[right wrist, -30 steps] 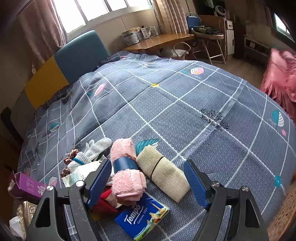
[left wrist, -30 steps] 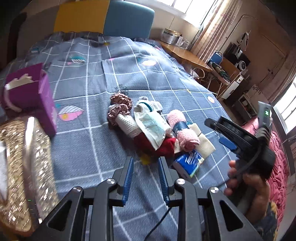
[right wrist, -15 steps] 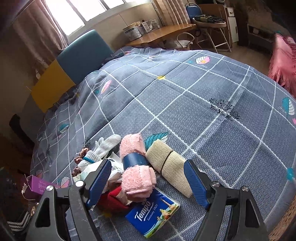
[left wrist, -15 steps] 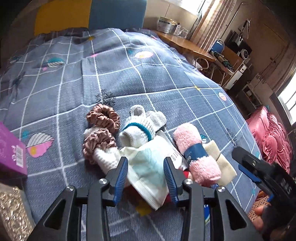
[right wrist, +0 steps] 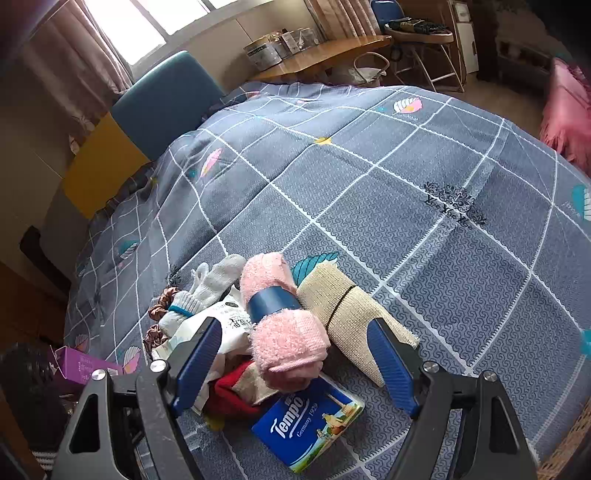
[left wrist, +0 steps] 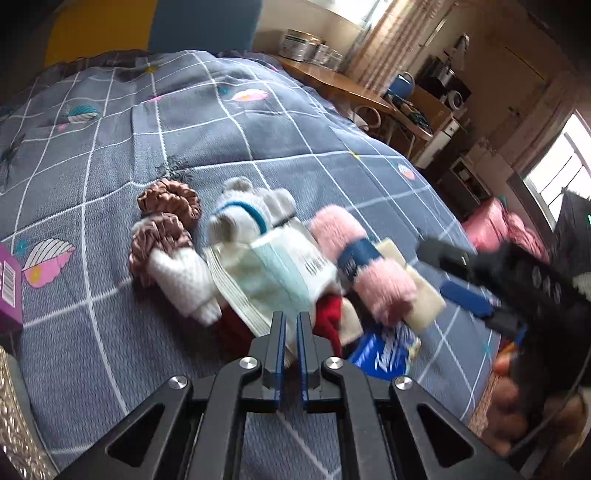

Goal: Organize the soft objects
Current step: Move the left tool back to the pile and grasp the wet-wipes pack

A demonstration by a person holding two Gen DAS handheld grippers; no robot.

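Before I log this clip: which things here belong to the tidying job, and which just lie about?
Job: pink rolled towel, beige cloth roll, white glove, face mask pack, brown scrunchies, red cloth, tissue pack.
Lying about: purple box, desk tins, chair.

Wide, bare stretch of bedspread (right wrist: 424, 206) beyond and right of the heap. Left approach blocked by purple box (left wrist: 9, 284) (at the frame edge); near side hemmed by tissue pack (right wrist: 308, 424).
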